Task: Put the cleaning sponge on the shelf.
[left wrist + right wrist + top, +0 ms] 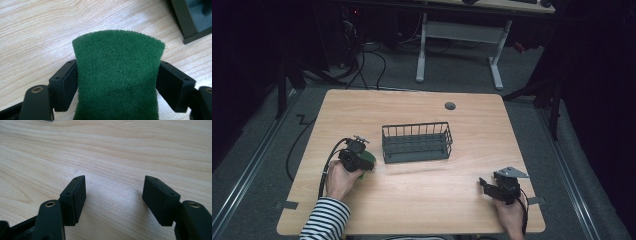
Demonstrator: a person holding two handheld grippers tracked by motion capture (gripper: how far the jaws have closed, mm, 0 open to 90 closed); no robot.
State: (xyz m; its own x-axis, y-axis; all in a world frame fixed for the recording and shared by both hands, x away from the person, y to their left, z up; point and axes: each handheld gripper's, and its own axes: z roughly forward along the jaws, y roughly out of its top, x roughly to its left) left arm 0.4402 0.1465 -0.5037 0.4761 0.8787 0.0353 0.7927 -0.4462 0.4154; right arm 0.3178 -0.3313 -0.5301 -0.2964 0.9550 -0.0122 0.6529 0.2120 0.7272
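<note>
Green scouring pad is what the left gripper has hold of in the high view, sitting over the left half of the table, just off the left end of the dark wire basket that stands mid-table. My read is the pad is headed for that basket, so the trick here is to lift enough that the floppy free end clears the near rim, come in over the top, and only let go once the pad hangs inside the walls, not draped over the wire. The right gripper rests near the front right corner of the table, well apart from everything, so it's out of the way.

Left gripper view: the pad stands between the two black jaws, pinched on both side edges, and it bows up a bit in the middle, so the squeeze is already firm. The jaws are closed down to the pad's width, touching it on each side. The pad's far edge sticks out past the jaw tips, over bare wood. A corner of the basket peeks in at top right, near but not touching. I wouldn't squeeze harder, it'd just fold the thing.

Right gripper view: right gripper jaws are spread wide with nothing between them, just wood grain of the table underneath.
</note>
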